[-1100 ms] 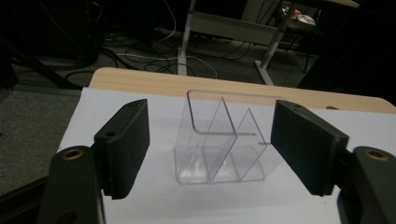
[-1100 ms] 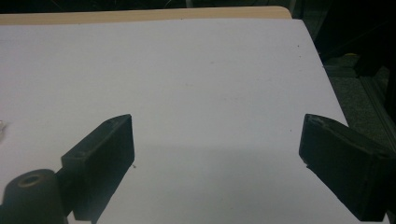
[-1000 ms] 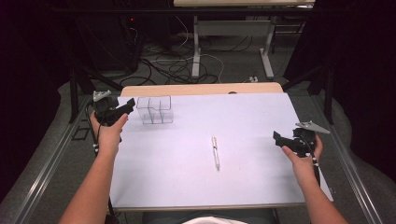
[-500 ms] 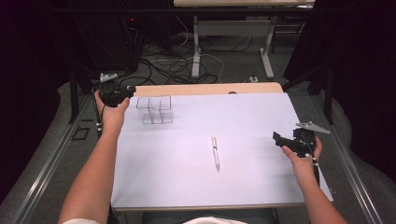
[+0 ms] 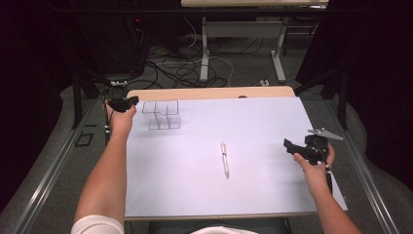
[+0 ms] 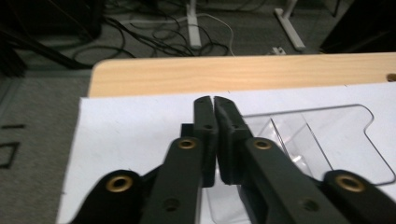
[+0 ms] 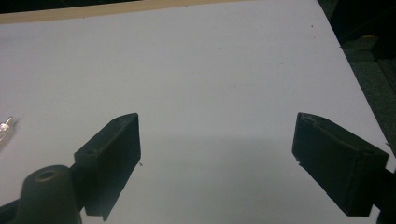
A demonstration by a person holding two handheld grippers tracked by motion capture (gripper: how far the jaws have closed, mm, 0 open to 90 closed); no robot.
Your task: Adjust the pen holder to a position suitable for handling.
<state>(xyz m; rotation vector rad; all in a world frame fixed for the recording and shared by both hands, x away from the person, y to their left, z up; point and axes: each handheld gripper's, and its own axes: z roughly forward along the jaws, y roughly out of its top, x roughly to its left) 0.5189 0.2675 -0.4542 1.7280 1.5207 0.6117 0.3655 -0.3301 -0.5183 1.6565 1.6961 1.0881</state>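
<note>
Since a second ago your left hand (image 5: 121,117) has travelled from the near-left of the clear organiser out to the far-left corner of the counter (image 5: 272,195), and the left tool (image 5: 127,102) now sits just beside the organiser's left wall, pointing toward it. Your right hand (image 5: 314,163) has stayed where it was near the right edge.

Your left tool (image 6: 209,100) has its jaws pressed together with nothing between them; in the left gripper view the tips meet over the white sheet, with the clear organiser (image 6: 322,135) just beyond and to their right, its thin dividers visible through the walls. From the high view the clear organiser (image 5: 161,115) stands upright on the far-left part of the sheet, close to the strip of bare wood (image 5: 209,92) at the counter's back edge.

Your right tool (image 5: 292,146) is held above the sheet near the right edge, facing left. In the right gripper view the right tool (image 7: 217,154) has its jaws spread wide apart, with bare white sheet between them.

The pen (image 5: 224,159) lies flat near the middle of the sheet, lengthwise toward you, well apart from both tools. Its tip (image 7: 6,125) just enters the left edge of the right gripper view.
</note>
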